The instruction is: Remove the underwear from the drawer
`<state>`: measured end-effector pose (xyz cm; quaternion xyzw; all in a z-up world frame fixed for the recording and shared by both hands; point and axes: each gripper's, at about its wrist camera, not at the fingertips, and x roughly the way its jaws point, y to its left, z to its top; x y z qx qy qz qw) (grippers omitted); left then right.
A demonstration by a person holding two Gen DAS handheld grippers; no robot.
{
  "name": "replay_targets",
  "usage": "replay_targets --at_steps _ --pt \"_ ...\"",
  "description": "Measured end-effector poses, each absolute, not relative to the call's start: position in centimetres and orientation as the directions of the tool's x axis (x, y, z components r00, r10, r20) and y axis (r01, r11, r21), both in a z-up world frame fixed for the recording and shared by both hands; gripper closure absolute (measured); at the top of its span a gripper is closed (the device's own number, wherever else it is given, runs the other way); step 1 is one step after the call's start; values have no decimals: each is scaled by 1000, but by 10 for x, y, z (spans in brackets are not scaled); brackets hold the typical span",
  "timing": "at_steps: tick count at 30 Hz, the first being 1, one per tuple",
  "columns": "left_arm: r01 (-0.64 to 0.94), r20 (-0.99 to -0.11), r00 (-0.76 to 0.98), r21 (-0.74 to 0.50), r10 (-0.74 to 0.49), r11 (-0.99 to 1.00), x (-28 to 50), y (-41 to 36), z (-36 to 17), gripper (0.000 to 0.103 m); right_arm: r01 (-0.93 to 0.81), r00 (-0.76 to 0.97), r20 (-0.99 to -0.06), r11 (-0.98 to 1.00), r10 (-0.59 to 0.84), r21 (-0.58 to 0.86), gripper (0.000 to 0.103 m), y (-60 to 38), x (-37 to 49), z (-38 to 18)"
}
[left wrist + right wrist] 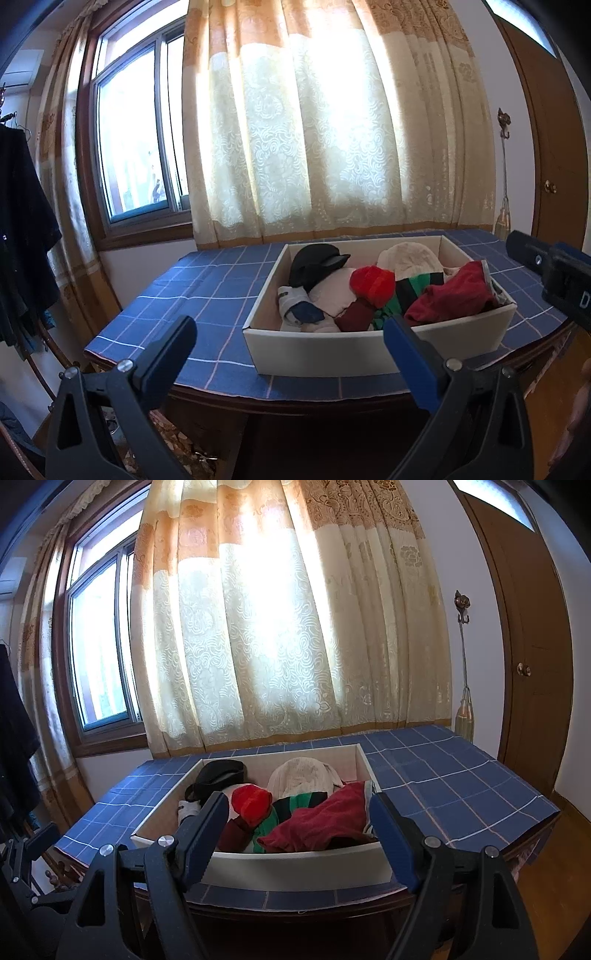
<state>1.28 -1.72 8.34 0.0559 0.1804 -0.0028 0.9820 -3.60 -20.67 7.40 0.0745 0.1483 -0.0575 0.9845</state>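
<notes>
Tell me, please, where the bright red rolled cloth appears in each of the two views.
Left wrist view: bright red rolled cloth lies right of centre, mid-drawer.
Right wrist view: the same cloth sits left of centre, low.
Shared landmark: the cream cloth mound just behind it to the right.

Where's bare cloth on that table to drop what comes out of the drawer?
Free: blue checked cloth left of the white drawer, toward the window, and cloth right of it toward the door. Narrow strip at the front edge. Crowded: the drawer itself, heaped with clothes.
</notes>
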Motion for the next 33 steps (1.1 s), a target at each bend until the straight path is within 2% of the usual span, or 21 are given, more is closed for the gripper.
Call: replay_targets --at_steps 33 --pt "9 -353 935 95 25 995 15 -18 88 0 132 950 -301 982 -86 136 23 -209 -43 70"
